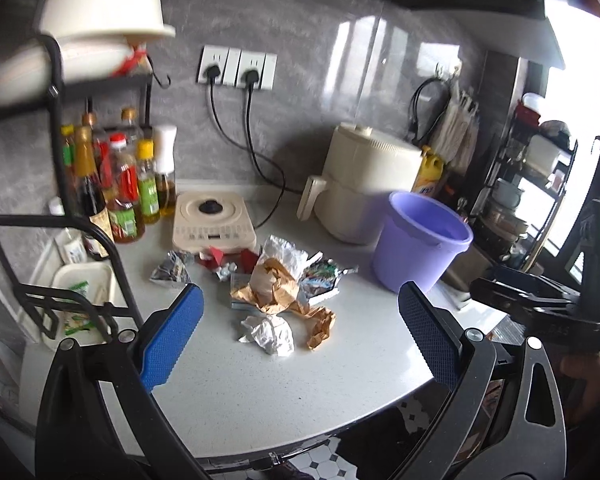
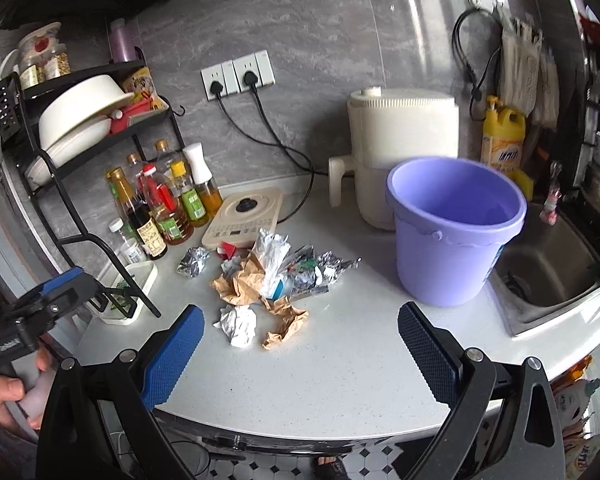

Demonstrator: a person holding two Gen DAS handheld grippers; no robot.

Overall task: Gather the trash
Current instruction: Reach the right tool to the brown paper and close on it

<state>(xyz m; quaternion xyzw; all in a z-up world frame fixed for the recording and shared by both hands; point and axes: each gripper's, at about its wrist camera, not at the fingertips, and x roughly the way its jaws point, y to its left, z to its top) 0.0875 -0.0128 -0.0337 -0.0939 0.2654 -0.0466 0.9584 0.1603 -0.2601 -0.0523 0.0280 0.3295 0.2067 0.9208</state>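
The left claw (image 1: pixel 300 336) hangs over the bench's near edge, blue fingers spread wide, holding nothing. The right claw (image 2: pixel 300 344) hangs level beside it, likewise wide and bare.

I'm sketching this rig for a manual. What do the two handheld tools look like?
Both match: the left tool and right tool each have two flat blue fingers with a dimpled grip texture, mounted on black linkage arms with silver pivot bolts. A green light shows on the right tool's black body in the left view.

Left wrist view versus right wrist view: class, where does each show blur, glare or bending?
Left wrist view: white bowl on the rack smeared by blur, window blown out; right wrist view: sharper, tile glare streaks, countertop edge curved by fisheye.
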